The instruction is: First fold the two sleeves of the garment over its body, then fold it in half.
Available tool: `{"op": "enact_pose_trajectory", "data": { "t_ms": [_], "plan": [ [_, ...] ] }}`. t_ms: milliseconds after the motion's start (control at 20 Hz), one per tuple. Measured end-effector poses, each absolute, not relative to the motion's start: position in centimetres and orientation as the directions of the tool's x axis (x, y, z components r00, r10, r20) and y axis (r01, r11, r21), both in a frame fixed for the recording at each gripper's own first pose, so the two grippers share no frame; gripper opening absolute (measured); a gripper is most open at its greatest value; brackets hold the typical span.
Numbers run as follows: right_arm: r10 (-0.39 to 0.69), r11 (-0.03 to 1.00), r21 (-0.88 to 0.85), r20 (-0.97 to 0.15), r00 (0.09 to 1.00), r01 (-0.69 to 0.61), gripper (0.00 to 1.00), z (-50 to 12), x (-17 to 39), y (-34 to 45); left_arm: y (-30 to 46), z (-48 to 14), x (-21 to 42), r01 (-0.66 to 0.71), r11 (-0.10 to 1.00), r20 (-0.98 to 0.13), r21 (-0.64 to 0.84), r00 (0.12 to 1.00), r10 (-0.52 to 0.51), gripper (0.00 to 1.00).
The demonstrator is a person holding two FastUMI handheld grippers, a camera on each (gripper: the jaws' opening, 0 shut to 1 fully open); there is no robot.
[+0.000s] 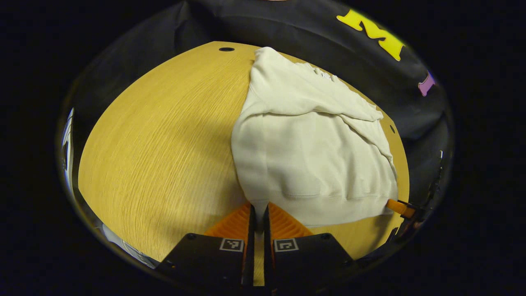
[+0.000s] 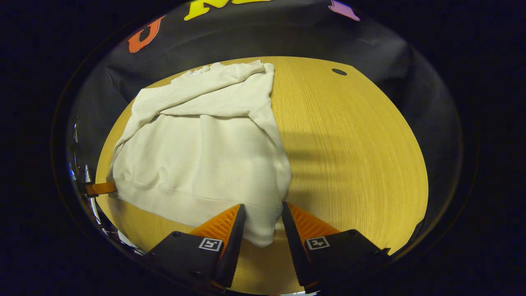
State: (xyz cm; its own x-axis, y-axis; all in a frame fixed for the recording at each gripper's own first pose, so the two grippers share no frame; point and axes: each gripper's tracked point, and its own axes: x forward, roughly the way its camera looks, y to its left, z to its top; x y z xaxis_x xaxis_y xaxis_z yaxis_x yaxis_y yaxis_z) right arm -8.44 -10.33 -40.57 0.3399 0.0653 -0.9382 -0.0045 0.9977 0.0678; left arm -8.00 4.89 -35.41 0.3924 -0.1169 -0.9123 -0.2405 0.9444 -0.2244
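A cream sweatshirt lies flat on the wooden table, both sleeves folded across its upper body. My left gripper is shut on the near left corner of the hem, a thin fold of cloth pinched between its fingers. In the right gripper view the sweatshirt fills the left half of the table, and my right gripper stands open with the hem's other corner hanging loosely between its fingers. One finger of the other gripper shows at the far hem corner in each view.
Bare table top stretches to the outer side of the garment in each view. A small round hole sits near the table's far edge. The black cloth wall rises behind the table.
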Motion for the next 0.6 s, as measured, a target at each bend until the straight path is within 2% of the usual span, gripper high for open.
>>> {"op": "enact_pose_trajectory", "data": {
  "t_ms": [150, 200, 300, 450, 600],
  "plan": [
    [0.102, 0.99, 0.127, -0.939, 0.327, 0.058, 0.16, -40.6, -8.2, -9.7, 4.9, -35.2, -8.1, -0.246, 0.938, -0.912, -0.245, 0.387, -0.137, 0.1],
    [0.116, 0.988, 0.142, -0.94, 0.319, 0.06, 0.15, -40.9, -8.3, -9.6, 4.7, -35.2, -7.9, -0.247, 0.934, -0.911, -0.259, 0.382, -0.152, 0.07],
    [0.135, 0.984, 0.163, -0.943, 0.303, 0.07, 0.04, -40.6, -8.2, -9.4, 4.6, -35.0, -7.9, -0.239, 0.933, -0.907, -0.268, 0.388, -0.161, 0.04],
    [0.189, 0.966, 0.234, -0.93, 0.316, 0.11, 0.04, -39.4, -7.7, -9.2, 4.5, -33.5, -7.6, -0.202, 0.939, -0.89, -0.277, 0.422, -0.171, 0.04],
    [0.248, 0.945, 0.308, -0.894, 0.373, 0.111, 0.04, -36.5, -6.8, -8.9, 4.4, -31.2, -6.5, -0.168, 0.943, -0.864, -0.287, 0.471, -0.179, 0.04]
  ]
}}
